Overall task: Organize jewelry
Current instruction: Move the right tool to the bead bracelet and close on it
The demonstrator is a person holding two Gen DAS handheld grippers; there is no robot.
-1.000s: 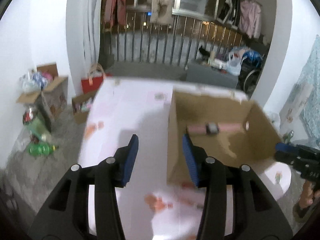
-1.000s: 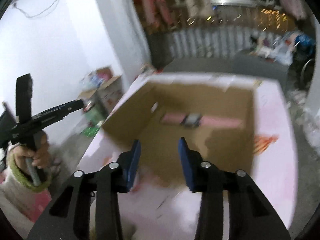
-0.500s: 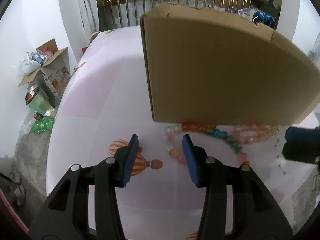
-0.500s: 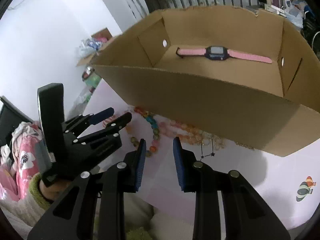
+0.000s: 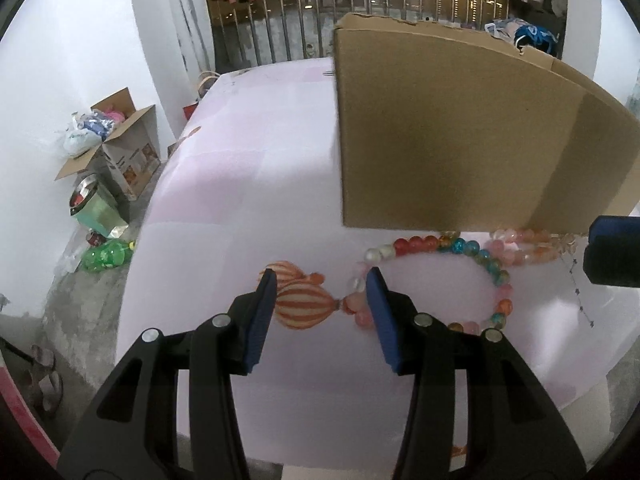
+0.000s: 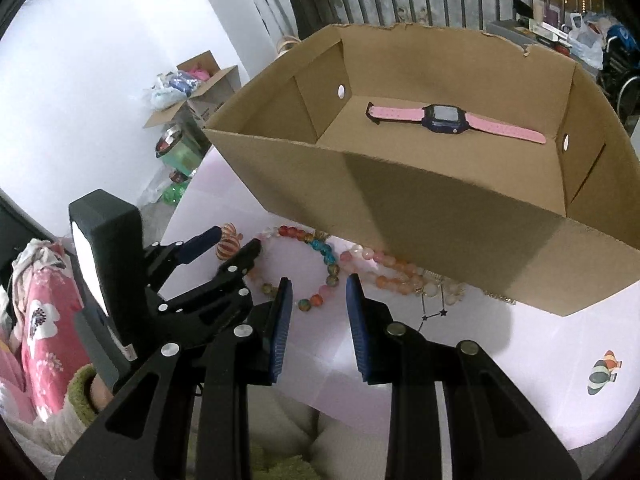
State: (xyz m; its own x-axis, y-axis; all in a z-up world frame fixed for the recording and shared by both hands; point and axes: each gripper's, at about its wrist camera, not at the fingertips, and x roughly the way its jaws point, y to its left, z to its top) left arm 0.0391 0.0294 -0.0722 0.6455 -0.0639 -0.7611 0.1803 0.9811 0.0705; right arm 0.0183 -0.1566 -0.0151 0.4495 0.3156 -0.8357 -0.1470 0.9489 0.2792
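Both tools hang with blue pads apart, gripping nothing: left tool (image 5: 322, 292) fairly wide, right tool (image 6: 316, 300) narrower, above the bead bracelet (image 5: 460, 276) lying on the pink counter (image 5: 248, 184), probably because the cardboard box (image 6: 420, 184), already keeping a pink watch (image 6: 448, 120), is beside.

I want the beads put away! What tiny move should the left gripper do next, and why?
Probably ease the left gripper down and right onto the colourful bead bracelet: its jaws stand open and empty above the table, while the cardboard box holds only the pink watch.

no readable text, labels or numbers
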